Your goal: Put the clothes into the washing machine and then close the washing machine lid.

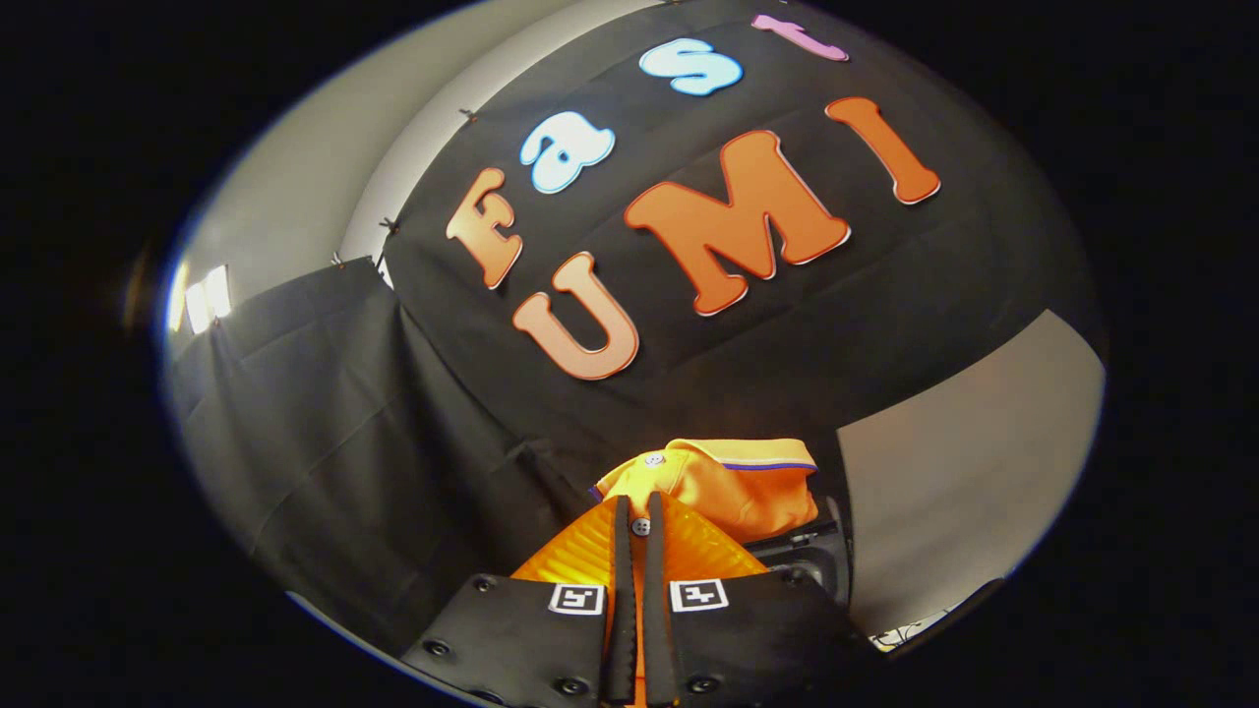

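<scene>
Gripper view: my gripper [637, 521] has its fingers pinched nearly together on the orange shirt [733, 487], button placket caught between them, collar just beyond the tips. Garment looks lifted, so I judge this as the carry step. A dark object [802, 556] sits just beside the shirt; can't tell if it's the washing machine. Next: find the drum opening, lower, release. Booth wall [325, 423] close ahead; watch the fabric snagging.

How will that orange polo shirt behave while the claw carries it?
Probably floppy: the orange polo shirt bunches and folds beyond the claw, whose fingers are pinched on a thin fold. Likely light, being thin cloth. Its button placket could slip free, so loose parts may dangle.
</scene>
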A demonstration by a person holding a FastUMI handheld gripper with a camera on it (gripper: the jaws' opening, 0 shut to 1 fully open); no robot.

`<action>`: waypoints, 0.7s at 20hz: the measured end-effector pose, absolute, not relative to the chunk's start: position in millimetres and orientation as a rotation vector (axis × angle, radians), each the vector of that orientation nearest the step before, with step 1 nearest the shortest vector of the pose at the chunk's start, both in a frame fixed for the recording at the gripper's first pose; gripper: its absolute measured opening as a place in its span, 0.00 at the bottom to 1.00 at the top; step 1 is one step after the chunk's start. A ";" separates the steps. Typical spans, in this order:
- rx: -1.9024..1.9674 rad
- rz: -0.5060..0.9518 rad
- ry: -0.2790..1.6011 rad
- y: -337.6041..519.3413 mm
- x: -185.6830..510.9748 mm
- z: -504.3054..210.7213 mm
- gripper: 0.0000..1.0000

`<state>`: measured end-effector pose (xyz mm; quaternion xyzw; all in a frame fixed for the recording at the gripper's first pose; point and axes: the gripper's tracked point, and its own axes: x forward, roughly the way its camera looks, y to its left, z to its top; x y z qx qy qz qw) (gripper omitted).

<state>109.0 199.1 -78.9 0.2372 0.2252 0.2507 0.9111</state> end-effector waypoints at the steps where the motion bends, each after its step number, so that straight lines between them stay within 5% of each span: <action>1: 0.469 0.527 0.475 215.9 107.3 -84.2 0.11; 14: 0.363 0.477 0.760 319.7 161.2 -275.3 0.11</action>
